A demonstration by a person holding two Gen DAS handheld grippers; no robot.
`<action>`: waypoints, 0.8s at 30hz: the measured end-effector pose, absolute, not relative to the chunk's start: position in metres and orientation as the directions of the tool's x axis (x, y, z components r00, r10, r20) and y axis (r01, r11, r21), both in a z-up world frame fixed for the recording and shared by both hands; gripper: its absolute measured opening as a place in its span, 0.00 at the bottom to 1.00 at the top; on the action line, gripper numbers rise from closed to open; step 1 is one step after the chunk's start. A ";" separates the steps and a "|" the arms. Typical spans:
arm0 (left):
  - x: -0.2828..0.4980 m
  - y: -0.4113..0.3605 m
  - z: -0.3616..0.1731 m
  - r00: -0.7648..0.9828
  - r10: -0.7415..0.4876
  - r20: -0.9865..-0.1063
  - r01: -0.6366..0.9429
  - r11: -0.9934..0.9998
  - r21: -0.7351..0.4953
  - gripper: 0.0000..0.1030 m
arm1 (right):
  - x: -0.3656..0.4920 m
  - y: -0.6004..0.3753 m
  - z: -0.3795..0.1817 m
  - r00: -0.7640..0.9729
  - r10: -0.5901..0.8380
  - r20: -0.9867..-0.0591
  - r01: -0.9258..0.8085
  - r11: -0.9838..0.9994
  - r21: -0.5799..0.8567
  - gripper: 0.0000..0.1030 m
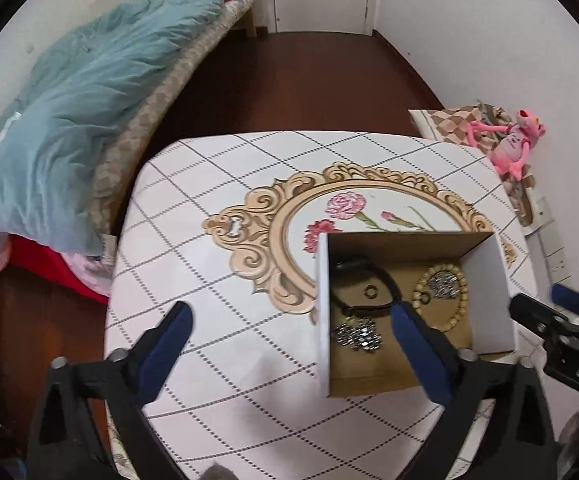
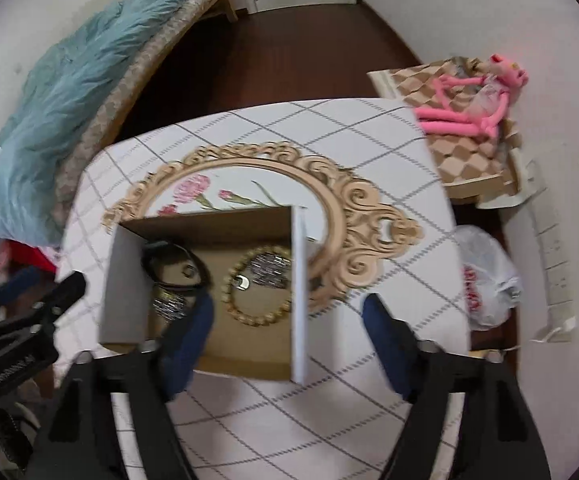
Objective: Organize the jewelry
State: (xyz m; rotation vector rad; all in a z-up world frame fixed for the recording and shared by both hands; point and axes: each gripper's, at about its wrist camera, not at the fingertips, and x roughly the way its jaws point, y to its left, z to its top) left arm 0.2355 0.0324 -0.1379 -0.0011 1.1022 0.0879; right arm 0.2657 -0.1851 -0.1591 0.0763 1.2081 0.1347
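An open cardboard box [image 1: 489, 304] stands on the patterned table [image 1: 217, 264]; it also shows in the right wrist view [image 2: 123, 280]. Inside lie a black cord necklace [image 1: 373, 272] with a silver pendant [image 1: 359, 334], a small ring [image 1: 370, 291], a wooden bead bracelet [image 1: 455, 316] and a silver brooch [image 1: 443, 282]. My left gripper [image 1: 291, 320] is open above the table, its right finger over the box. My right gripper [image 2: 287, 322] is open above the box's right wall, its left finger over the box. Both are empty.
A bed with a blue quilt [image 1: 69, 120] lies to the left. A pink plush toy [image 2: 469, 100] sits on a checkered stool at the right. A white plastic bag [image 2: 485, 276] lies by the right wall. Dark wooden floor lies beyond the table.
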 end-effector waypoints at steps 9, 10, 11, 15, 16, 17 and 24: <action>0.210 0.027 -0.133 0.441 0.106 -0.891 -0.096 0.993 0.070 1.00 | 0.232 -0.186 -0.154 0.380 0.005 -0.925 -0.036 0.999 -0.009 0.96; 0.206 0.027 -0.129 0.447 0.109 -0.888 -0.097 0.993 0.073 1.00 | 0.230 -0.187 -0.152 0.382 0.004 -0.924 -0.033 0.999 -0.009 0.96; 0.203 0.026 -0.125 0.452 0.111 -0.885 -0.099 0.992 0.074 1.00 | 0.228 -0.187 -0.150 0.388 0.004 -0.922 -0.030 1.000 -0.008 0.97; 0.190 0.023 -0.105 0.477 0.103 -0.873 -0.101 0.993 0.062 1.00 | 0.213 -0.186 -0.132 0.416 0.001 -0.909 -0.025 1.000 -0.011 0.97; 0.185 0.022 -0.098 0.487 0.097 -0.868 -0.100 0.993 0.055 1.00 | 0.208 -0.186 -0.125 0.426 0.002 -0.905 -0.024 1.000 -0.009 0.97; 0.180 0.021 -0.092 0.496 0.092 -0.863 -0.098 0.994 0.049 1.00 | 0.203 -0.186 -0.118 0.437 0.003 -0.899 -0.025 1.000 -0.009 0.97; 0.141 0.015 -0.042 0.571 0.060 -0.819 -0.082 0.997 0.016 1.00 | 0.160 -0.192 -0.064 0.525 0.004 -0.851 -0.009 1.000 -0.001 0.97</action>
